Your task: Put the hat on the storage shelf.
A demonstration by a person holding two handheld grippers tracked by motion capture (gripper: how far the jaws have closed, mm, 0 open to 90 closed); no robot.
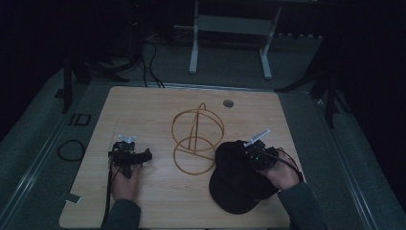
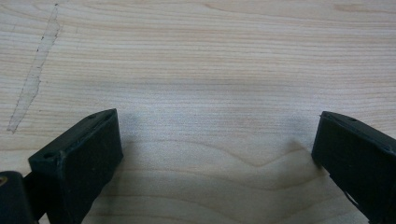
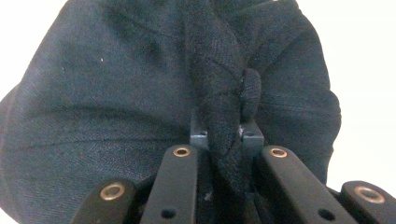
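Observation:
A black cap [image 1: 237, 179] lies on the wooden table [image 1: 158, 201] at the front right. My right gripper [image 1: 253, 152] sits over its crown, shut on a pinched fold of the cap's fabric [image 3: 224, 126]. A wooden wire-like stand of crossed hoops [image 1: 195, 139] stands in the middle of the table, just left of the cap. My left gripper [image 1: 129, 153] rests at the front left of the table, jaws wide open over bare wood [image 2: 210, 93], nothing between them.
A round grommet hole [image 1: 228, 103] sits near the table's far edge. A white metal frame [image 1: 230, 38] stands on the floor beyond the table. Cables [image 1: 72, 149] lie on the floor to the left. A pale scuff mark [image 2: 35, 74] crosses the wood.

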